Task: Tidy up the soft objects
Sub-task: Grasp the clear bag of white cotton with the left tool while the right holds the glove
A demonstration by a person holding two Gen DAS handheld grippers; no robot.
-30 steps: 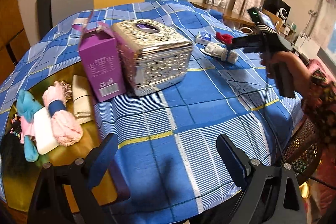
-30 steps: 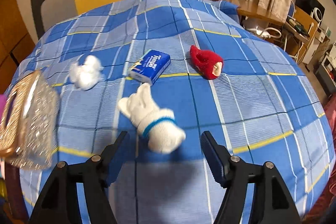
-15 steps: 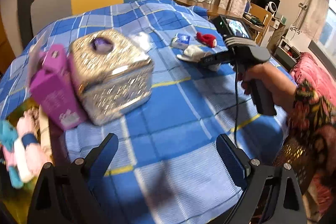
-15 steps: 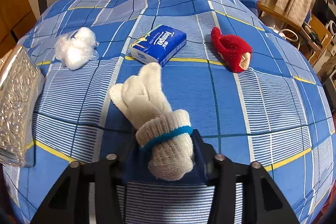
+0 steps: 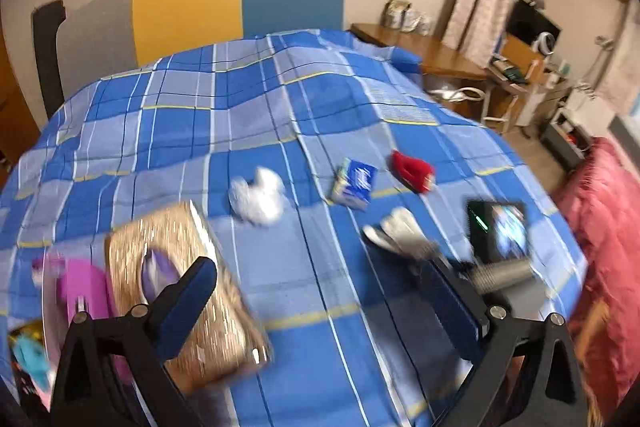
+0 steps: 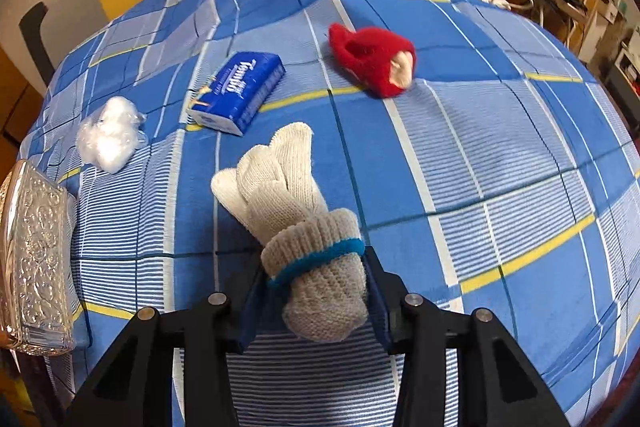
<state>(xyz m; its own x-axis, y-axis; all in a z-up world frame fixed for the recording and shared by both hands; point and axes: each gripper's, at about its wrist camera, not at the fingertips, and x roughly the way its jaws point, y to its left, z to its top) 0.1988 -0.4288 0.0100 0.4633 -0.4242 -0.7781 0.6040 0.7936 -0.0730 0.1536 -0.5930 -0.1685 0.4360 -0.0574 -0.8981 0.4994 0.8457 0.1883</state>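
My right gripper (image 6: pixel 316 291) is shut on the cuff of a rolled pair of white knit gloves (image 6: pixel 288 203) with a blue band, lying on the blue checked cloth (image 6: pixel 480 167). Beyond it lie a red knit sock (image 6: pixel 372 61), a blue tissue pack (image 6: pixel 238 91) and a bag of white cotton (image 6: pixel 108 139). In the left wrist view my left gripper (image 5: pixel 320 311) is open and empty above the cloth, and the gloves (image 5: pixel 400 237), red sock (image 5: pixel 412 171), tissue pack (image 5: pixel 354 183) and cotton (image 5: pixel 260 197) show ahead of it.
An embossed metal tissue box (image 5: pixel 188 299) stands at the left with a purple carton (image 5: pixel 84 303) beside it; the box edge also shows in the right wrist view (image 6: pixel 34 263). A chair back (image 5: pixel 240 3) stands behind the table. A wooden desk (image 5: pixel 432 51) is at the right.
My right gripper has closed on the glove roll's cuff. My left gripper has swung right, so the metal box slid to the lower left and the far objects came into view.
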